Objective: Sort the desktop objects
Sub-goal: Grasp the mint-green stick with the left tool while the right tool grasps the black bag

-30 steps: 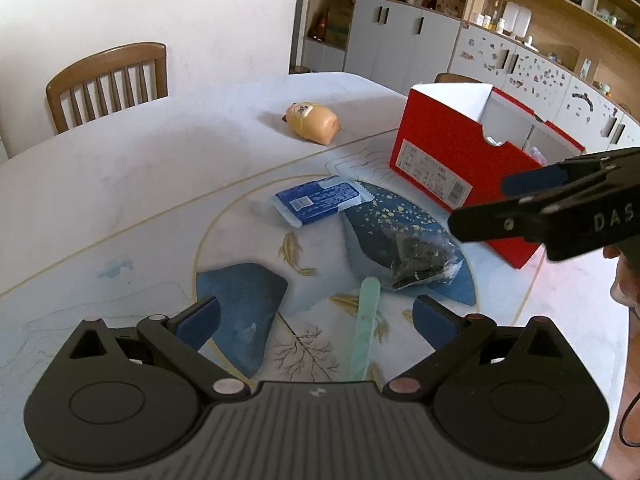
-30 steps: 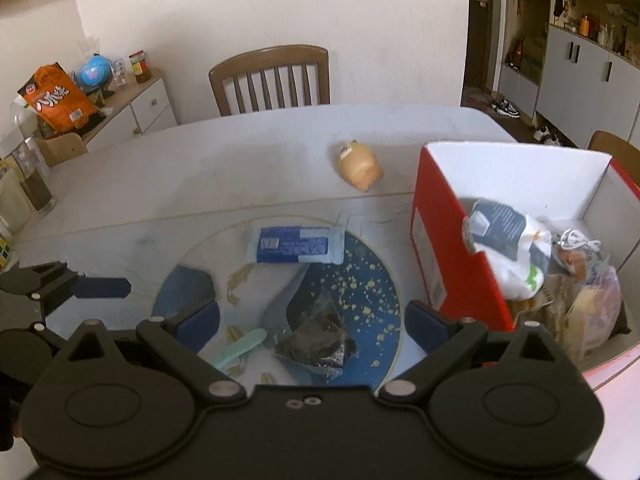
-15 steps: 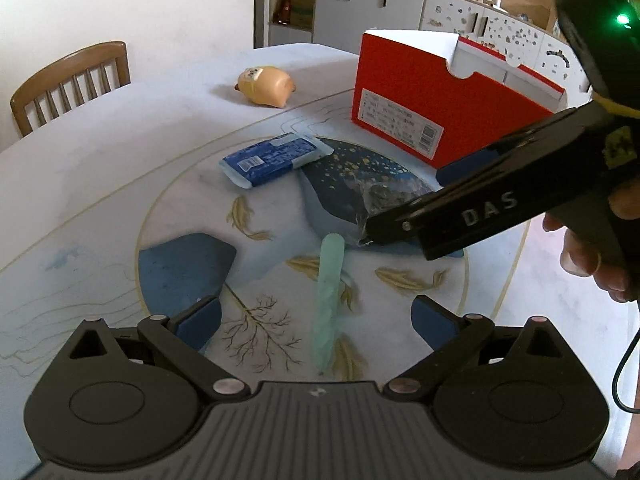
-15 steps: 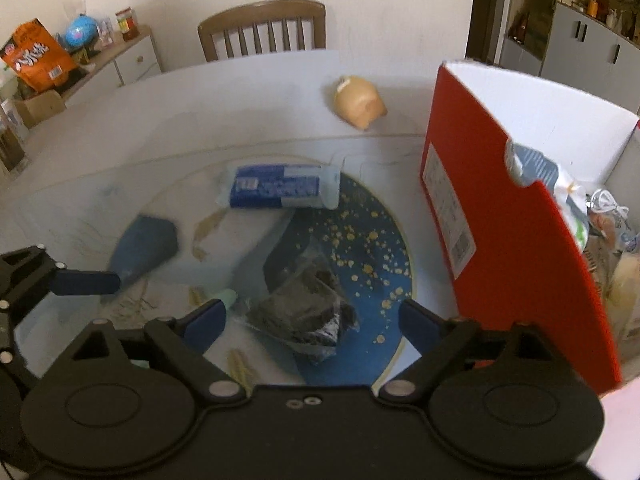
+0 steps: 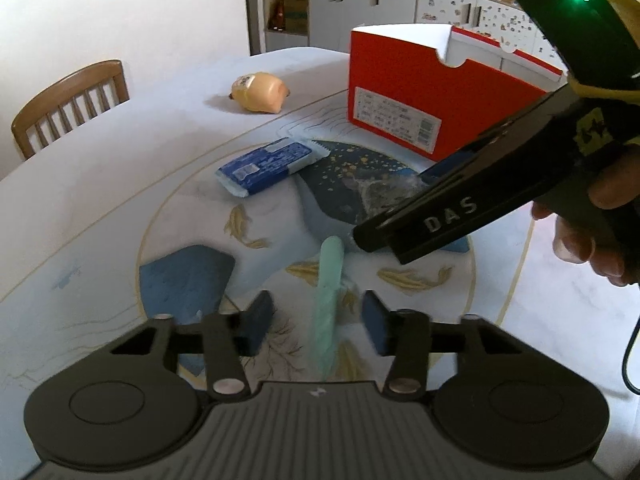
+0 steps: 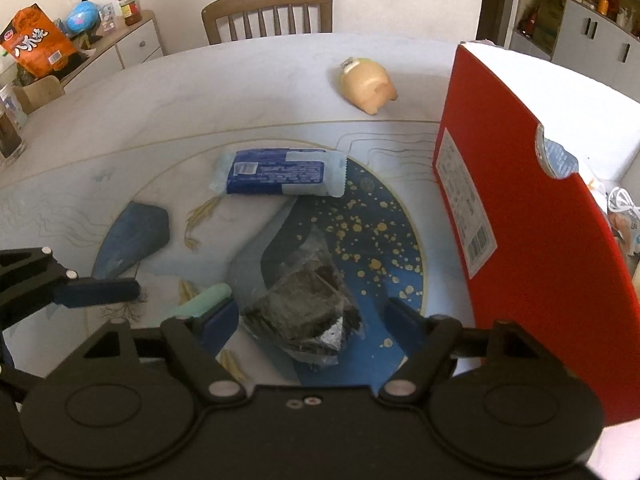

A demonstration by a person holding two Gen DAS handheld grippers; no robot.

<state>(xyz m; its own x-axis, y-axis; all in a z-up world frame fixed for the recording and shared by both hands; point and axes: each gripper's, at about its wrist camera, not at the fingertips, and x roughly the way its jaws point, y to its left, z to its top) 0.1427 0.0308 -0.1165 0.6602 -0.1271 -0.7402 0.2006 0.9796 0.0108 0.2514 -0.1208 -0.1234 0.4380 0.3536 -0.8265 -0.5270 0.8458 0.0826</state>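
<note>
Left gripper [image 5: 318, 322] jaws have just been closing, now narrow around the mint-green stick [image 5: 329, 300] lying on the table [image 5: 120, 184]; pads not yet touching. Right gripper [image 6: 312, 314], also closing, straddles the clear bag of dark contents [image 6: 304, 300], gaps either side. Red box [image 6: 532, 240] just beside.

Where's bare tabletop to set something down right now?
Free: the wide stretch of table between the chair and blue packet, left of the yellow toy. Crowded: centre, around the green stick, dark bag and red box.
</note>
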